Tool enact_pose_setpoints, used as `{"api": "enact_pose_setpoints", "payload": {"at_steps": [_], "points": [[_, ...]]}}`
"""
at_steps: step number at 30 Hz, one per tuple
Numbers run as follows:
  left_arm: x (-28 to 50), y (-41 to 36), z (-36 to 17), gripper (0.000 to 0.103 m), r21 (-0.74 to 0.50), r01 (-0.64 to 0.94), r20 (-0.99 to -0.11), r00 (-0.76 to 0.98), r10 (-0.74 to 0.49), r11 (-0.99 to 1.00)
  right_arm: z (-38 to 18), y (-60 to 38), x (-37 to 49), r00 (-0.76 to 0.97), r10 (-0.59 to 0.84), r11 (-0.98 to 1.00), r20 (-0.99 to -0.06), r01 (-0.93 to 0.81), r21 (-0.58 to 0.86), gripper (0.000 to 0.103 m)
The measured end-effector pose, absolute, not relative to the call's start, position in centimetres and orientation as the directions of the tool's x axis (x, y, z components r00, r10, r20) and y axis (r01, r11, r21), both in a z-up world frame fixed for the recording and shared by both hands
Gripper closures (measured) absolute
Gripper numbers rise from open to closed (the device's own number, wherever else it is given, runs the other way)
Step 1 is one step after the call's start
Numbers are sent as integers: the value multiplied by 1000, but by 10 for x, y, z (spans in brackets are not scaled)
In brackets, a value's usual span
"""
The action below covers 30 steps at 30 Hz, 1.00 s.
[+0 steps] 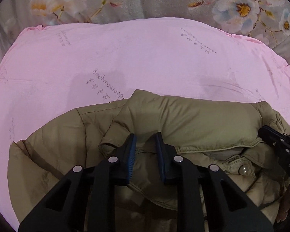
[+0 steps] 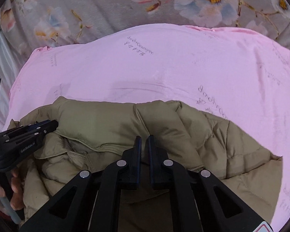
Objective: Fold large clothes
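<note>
Pink sheet [image 1: 145, 58] with faint script print covers the work surface; a grey floral blanket [image 1: 125, 2] lies past its far edge.

Left gripper [image 1: 146, 141]: jaws stand a narrow gap apart, blue pads facing each other, tips down over a fold of the khaki jacket [image 1: 193, 119]. Fabric shows in the gap; whether the pads press it I cannot tell from either view. In the right wrist view this gripper [image 2: 48, 124] enters from the left edge, tip resting by the jacket's collar area, with a hand [image 2: 9, 189] wrapped round its grip below.

Right gripper [image 2: 144, 138]: jaws drawn nearly together, only a thin slit between the pads, tips over the jacket fabric. Whether any cloth is caught in the slit is not discernible. Its body [image 1: 280, 145] appears at the right edge of the left wrist view.

Jacket: padded, quilted, lying bunched on the near part of the pink sheet, directly under both grippers. A round snap button [image 1: 244, 169] sits on a flap between the two grippers.
</note>
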<state>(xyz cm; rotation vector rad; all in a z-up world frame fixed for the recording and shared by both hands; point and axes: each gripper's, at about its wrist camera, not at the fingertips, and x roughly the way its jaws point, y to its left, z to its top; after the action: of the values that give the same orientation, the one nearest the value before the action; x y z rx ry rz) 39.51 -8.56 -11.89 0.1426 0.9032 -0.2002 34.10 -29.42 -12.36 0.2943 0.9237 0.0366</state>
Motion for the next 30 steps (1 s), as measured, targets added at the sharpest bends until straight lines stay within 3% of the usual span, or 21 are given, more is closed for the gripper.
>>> {"api": "enact_pose_setpoints", "payload": {"at_steps": [4,30], "points": [[389,-95,-126,82,113,213,-745,664,-59,971,-132,-299,338,625,187,941,-758,107,320,98],[389,-98,-128,83,135,204,-736,676,-40,970,-136,-299,340,645,200,932,-737,106,346,99]]}}
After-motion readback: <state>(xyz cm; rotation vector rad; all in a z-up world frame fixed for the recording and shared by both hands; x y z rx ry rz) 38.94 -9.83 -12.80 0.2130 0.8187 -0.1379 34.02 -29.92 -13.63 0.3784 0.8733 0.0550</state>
